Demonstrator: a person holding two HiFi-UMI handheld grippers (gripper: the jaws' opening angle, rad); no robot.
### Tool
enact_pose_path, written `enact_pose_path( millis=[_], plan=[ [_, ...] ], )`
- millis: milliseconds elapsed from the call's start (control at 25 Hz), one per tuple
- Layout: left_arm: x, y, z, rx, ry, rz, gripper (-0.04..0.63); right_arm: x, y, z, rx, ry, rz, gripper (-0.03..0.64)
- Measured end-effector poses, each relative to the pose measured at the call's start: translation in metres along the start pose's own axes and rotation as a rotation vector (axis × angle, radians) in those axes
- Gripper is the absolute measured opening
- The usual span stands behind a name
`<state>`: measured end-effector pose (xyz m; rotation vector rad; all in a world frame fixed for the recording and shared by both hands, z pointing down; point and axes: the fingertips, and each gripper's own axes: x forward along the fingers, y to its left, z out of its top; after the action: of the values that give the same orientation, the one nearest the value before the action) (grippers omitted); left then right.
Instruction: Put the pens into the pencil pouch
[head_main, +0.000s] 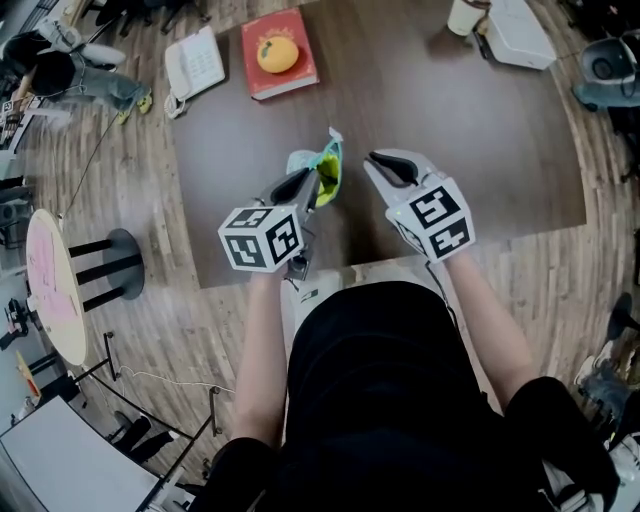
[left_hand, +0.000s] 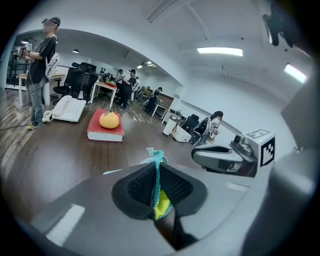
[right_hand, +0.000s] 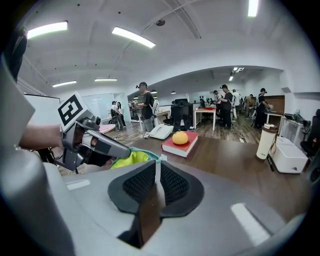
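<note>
Teal-edged pouch (head_main: 328, 170): 1; book (head_main: 305, 75): 1.

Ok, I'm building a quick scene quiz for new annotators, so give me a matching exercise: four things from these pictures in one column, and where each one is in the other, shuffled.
Things:
1. pencil pouch
2. orange fruit
3. white telephone
4. white cup

Places:
A. on top of the red book
B. beside the white box, at the far right of the table
C. clamped in the left hand-held gripper
D. to the left of the red book

Pairs: 1-C, 2-A, 3-D, 4-B
</note>
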<state>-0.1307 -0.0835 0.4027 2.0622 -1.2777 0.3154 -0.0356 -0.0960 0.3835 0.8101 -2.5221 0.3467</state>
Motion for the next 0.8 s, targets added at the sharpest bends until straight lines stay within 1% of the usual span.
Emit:
enact_pose_path(
  millis=[280, 480, 600, 800],
  plan=[
    [-0.004, -0.005, 0.005, 0.005, -0.022, 0.001, 0.023, -0.009, -0.006, 0.001, 0.020, -0.015, -0.013, 0.028],
    [-0.006, -0.010, 0.009, 0.002, -0.033, -0.001, 0.023, -0.014, -0.010, 0.000, 0.056, -0.020, -0.023, 0.020],
    [-0.008, -0.013, 0.011, -0.012, -0.044, -0.004, 0.023, -0.019, -0.011, 0.002, 0.056, -0.022, -0.027, 0.017],
    [-0.007, -0.016, 0.014, -0.008, -0.053, -0.012, 0.023, -0.022, -0.014, 0.005, 0.048, -0.030, -0.038, 0.009]
  ],
)
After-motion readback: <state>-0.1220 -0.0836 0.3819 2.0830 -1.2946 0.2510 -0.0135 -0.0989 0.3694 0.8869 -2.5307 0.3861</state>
